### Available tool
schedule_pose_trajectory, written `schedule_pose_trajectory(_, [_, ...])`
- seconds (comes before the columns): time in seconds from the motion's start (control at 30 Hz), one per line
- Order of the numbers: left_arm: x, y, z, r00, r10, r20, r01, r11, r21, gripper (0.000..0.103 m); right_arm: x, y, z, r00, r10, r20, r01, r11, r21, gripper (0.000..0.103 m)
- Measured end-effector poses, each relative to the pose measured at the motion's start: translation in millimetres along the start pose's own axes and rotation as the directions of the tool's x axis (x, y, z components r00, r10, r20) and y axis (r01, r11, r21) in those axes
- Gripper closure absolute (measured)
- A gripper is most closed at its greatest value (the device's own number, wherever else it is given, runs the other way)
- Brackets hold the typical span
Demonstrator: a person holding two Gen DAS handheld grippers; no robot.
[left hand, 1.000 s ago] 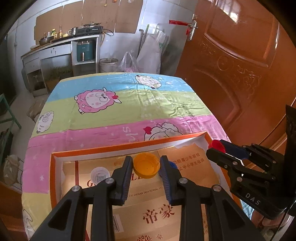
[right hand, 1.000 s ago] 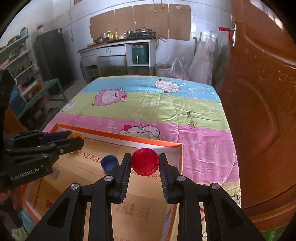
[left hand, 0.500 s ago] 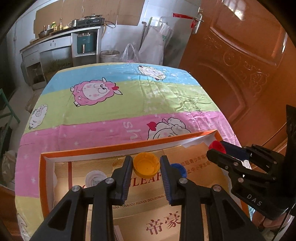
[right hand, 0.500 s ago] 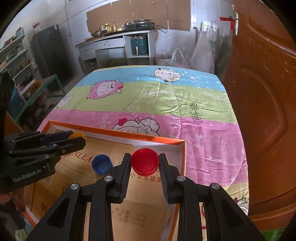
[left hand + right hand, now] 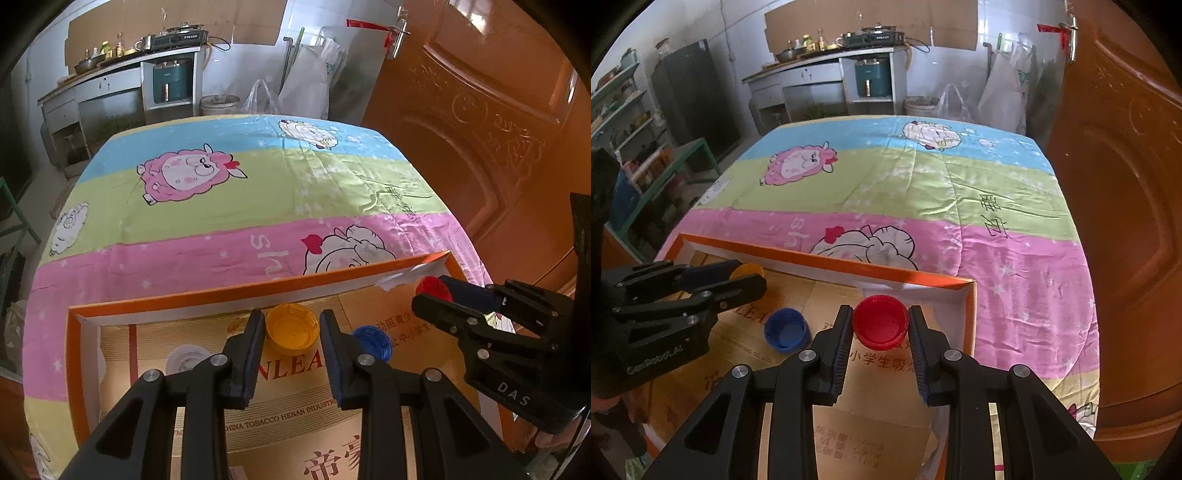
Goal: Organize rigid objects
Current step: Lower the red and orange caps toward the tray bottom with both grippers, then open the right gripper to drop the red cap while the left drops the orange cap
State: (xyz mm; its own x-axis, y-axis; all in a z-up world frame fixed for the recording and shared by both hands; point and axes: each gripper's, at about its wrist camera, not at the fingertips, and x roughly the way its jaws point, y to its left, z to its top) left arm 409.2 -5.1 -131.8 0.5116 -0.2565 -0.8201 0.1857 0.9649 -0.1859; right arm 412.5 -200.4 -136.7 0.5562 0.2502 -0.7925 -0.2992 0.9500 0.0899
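My left gripper (image 5: 292,328) is shut on a yellow bottle cap (image 5: 291,331), held over the shallow orange-rimmed cardboard box (image 5: 221,295). My right gripper (image 5: 880,325) is shut on a red bottle cap (image 5: 880,326) near the box's far right corner (image 5: 964,286). A blue cap (image 5: 373,341) lies open side up on the box floor between the grippers; it also shows in the right wrist view (image 5: 786,333). A white cap (image 5: 184,360) lies in the box's left part. Each gripper shows in the other's view: the right one (image 5: 432,291) and the left one (image 5: 748,275).
The box sits at the near end of a table under a striped cartoon-sheep cloth (image 5: 240,192). A brown wooden door (image 5: 1126,184) stands close on the right. A counter with kitchen items (image 5: 827,66) and shelves (image 5: 635,147) lie beyond the table.
Both grippers have drawn back and risen a little with their caps still held. The blue cap now shows clear of the left fingers.
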Motion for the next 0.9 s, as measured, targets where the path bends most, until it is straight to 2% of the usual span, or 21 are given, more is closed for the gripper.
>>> schedule_pose_trajectory(0.17, [4.0,1.9,-0.6,1.0,0.002,-0.004,-0.002,1.0,-0.003,0.072,9.5,1.2,1.6,0.999,0.014,-0.042,-0.014,1.0,-0.003,0.073])
schedule_pose_trajectory(0.83, [11.5,6.1,-1.4,1.0,-0.01,-0.007,0.01,1.0,-0.012,0.071,21.5,4.2,3.5,0.996,0.01,-0.092,-0.012,1.0,-0.021,0.072])
schedule_pose_trajectory(0.9, [11.1,6.8,-1.2,1.0,-0.01,-0.006,0.01,1.0,-0.018,0.068,21.3,4.2,3.4,0.996,0.01,-0.091,-0.012,1.0,-0.021,0.072])
